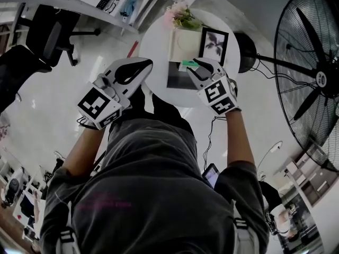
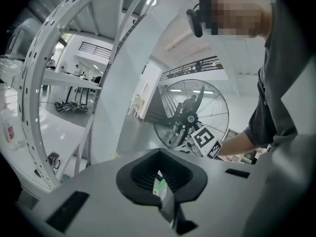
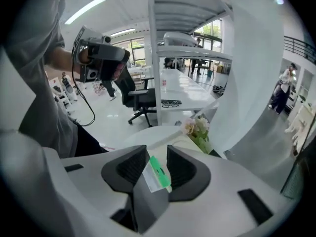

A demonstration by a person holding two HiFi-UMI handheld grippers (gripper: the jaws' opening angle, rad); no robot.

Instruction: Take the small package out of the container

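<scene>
Right arm: raised over the round surface (image 1: 153,41), forearm bare.
Right tool (image 1: 197,66) (image 3: 152,169): pinched on the small package (image 1: 188,63) (image 3: 158,174), which is held clear above the surface.
Left tool (image 1: 139,66) (image 2: 159,154): tips pressed together; a second package (image 2: 159,186), green-labelled, is lodged in the hollow.
White box (image 1: 183,45): set between flowers (image 1: 180,16) and picture frame (image 1: 214,43); its contents cannot be made out.

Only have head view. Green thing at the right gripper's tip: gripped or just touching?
Observer: Gripped. Its own view shows the right gripper shut on a flat grey small package with a green-and-white label.
Operator: And the other one, empty?
Observer: No. The left gripper view shows the left gripper with its pads nearly together, pinching a thin labelled piece, also green and white.
</scene>
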